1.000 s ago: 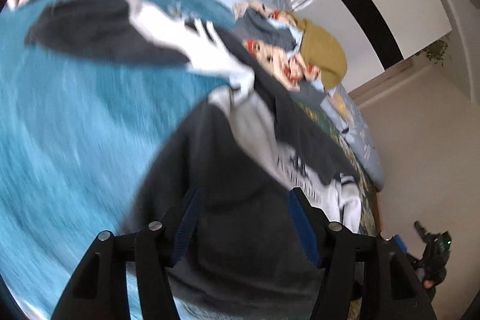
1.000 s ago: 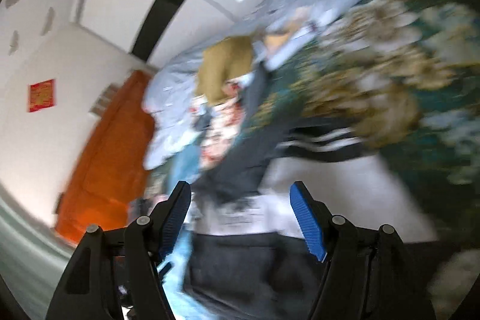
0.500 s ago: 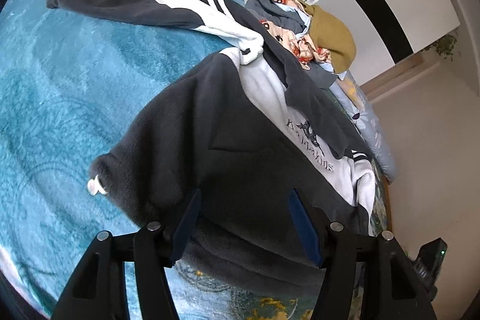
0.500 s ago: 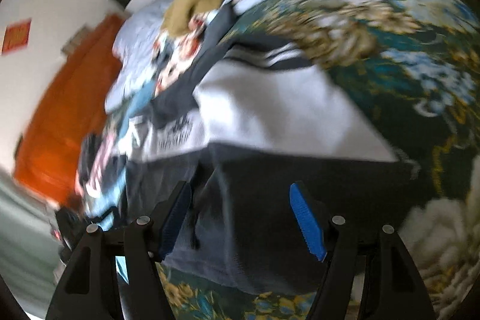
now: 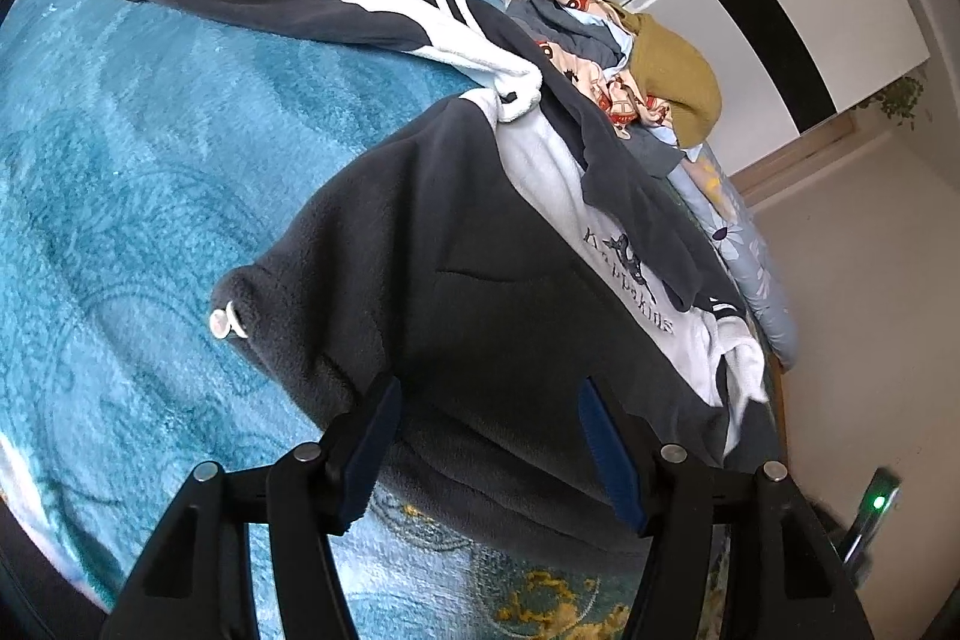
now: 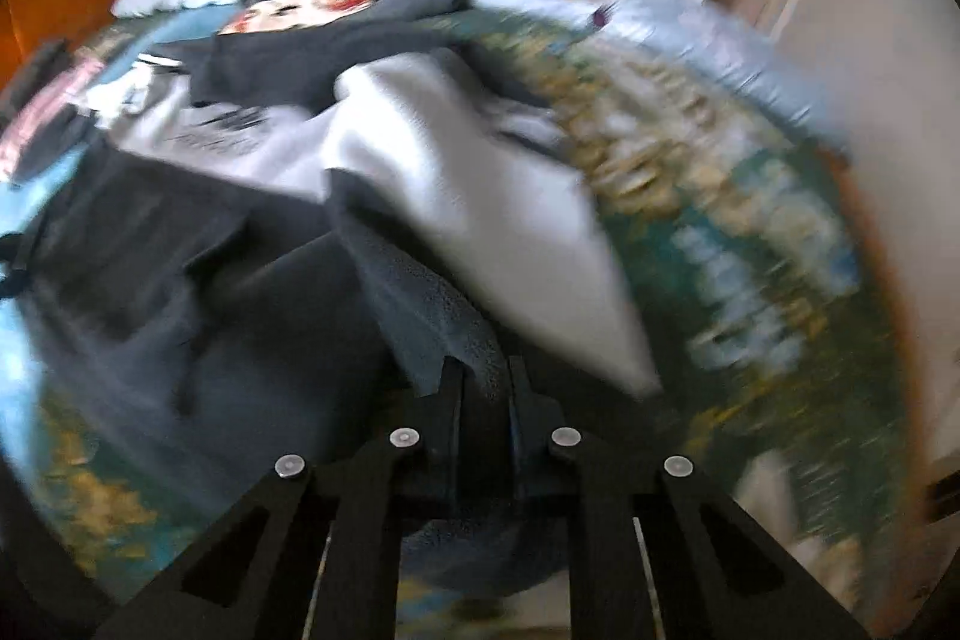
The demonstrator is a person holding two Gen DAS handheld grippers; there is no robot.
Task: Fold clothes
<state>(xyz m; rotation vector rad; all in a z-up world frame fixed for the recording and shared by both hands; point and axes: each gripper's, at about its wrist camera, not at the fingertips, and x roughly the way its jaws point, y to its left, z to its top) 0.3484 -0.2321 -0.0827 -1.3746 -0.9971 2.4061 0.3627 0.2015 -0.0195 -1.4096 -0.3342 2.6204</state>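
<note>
A bed under a teal blanket [image 5: 150,148] carries the dark fleece top [image 5: 468,292], its long axis running from the near hem toward the clothes pile [image 5: 636,64] beyond. The left gripper [image 5: 489,436] hangs released over that hem, its 2 blue pads [image 5: 612,460] astride it. The right gripper [image 6: 485,388] is clenched on the hem's far corner. Lifted 1-sided, the top could drag and twist.
</note>
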